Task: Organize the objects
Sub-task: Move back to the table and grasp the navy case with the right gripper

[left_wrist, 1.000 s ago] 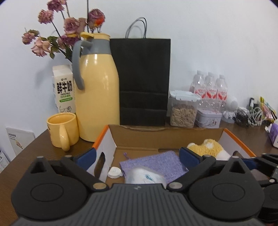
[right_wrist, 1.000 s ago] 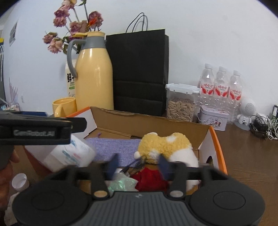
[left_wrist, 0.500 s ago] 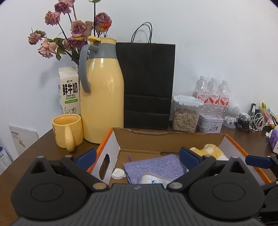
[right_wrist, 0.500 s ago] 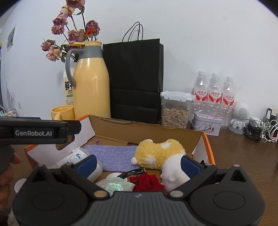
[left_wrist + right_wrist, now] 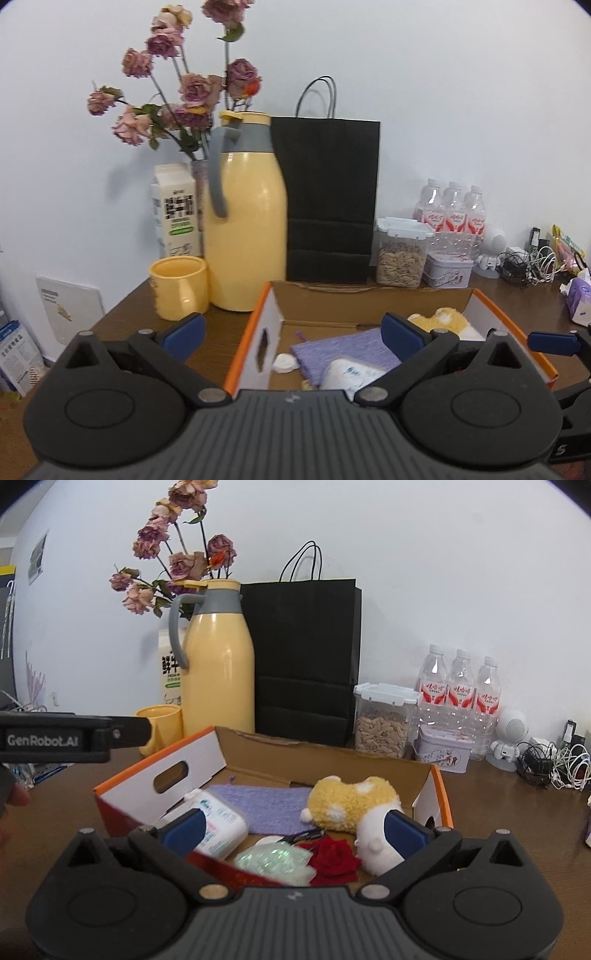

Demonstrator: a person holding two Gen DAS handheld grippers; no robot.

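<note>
Left gripper (image 5: 291, 332) and right gripper (image 5: 293, 829) above cardboard box (image 5: 325, 755) on bench, jaws wide apart, nothing held

Both wrist views looked forward and slightly down over their own jaws toward the far wall. The left view sat at the near left of the cardboard box (image 5: 274, 311), the right view nearer its right half (image 5: 332, 755). Both shared the box, yellow flask (image 5: 245, 221) and black bag (image 5: 304, 657).
</note>
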